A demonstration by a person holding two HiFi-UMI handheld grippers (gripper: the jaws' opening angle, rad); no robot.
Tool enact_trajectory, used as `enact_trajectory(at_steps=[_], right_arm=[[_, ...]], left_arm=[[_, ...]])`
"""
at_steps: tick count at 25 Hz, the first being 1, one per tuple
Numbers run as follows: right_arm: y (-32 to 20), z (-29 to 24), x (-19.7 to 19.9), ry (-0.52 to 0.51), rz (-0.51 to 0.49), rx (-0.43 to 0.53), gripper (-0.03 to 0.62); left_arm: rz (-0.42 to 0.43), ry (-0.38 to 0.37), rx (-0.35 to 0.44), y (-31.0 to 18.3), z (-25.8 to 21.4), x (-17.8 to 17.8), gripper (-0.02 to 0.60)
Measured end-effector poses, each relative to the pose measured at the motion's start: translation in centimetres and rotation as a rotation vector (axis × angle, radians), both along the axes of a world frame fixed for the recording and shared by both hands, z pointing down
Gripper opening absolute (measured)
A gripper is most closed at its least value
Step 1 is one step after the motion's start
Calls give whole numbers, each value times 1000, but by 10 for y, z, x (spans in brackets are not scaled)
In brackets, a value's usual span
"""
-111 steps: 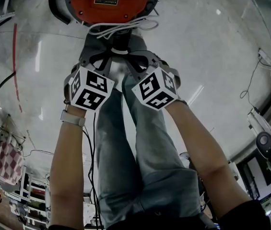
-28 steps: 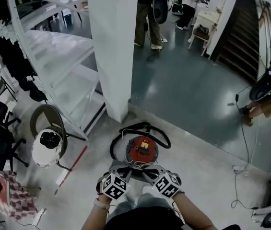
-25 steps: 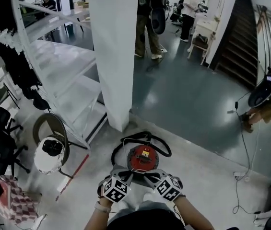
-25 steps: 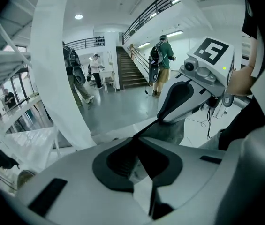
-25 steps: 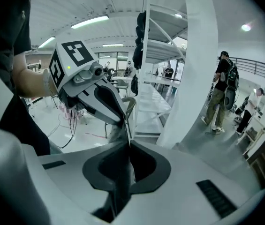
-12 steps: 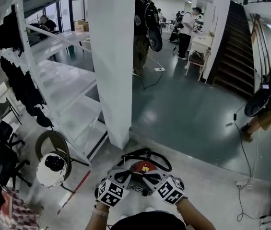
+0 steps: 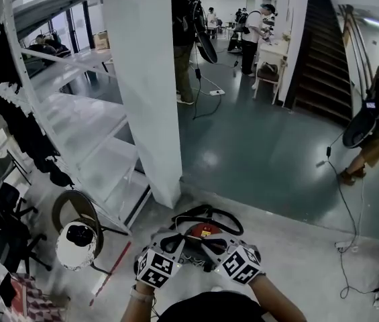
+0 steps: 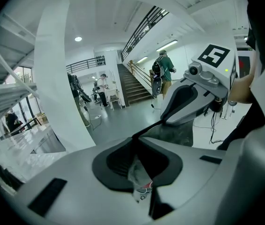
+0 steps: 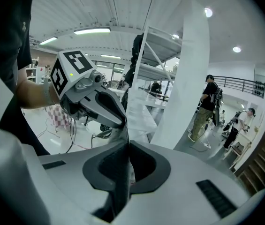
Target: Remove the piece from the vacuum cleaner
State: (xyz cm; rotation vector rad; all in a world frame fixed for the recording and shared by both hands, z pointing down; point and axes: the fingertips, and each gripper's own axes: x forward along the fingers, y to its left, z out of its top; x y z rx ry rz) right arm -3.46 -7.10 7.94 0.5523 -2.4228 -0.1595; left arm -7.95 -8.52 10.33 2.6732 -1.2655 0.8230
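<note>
Head view: red vacuum cleaner (image 7: 203,231) sits on the pale floor (image 7: 296,267), close to that floor's far edge where it meets the dark teal floor (image 7: 256,153). Black hose (image 7: 206,211) is looped round its far side. Both grippers are held over its near side, tips almost touching each other.

Left gripper view: left gripper (image 8: 133,139) is clenched, jaws meeting at the tips, nothing nameable between them. A pale scrap with red marks (image 8: 140,181) shows through the gap lower down; can't tell what it is.

Right gripper view: right gripper (image 9: 128,143) is clenched too, no piece visible in it.

Progress: can't settle it. No loose piece shows in either gripper or on the floor, and the grippers cover the vacuum's near side. This fits the piece sitting on the machine below the grippers, or the piece already off and out of sight.

Room: white pillar (image 7: 145,92) stands just beyond and left of the vacuum. Chair (image 7: 75,210) and red tape line (image 7: 112,274) are to the left, cable (image 7: 343,246) well off right. Open floor lies right of the vacuum.
</note>
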Motion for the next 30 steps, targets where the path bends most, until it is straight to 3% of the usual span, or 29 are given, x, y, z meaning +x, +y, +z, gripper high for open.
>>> enact_trajectory(at_steps=[30], right_arm=[[27,8,20,-17,53,8,37]], left_arm=[[26,-11,-18,23,7,22,48]])
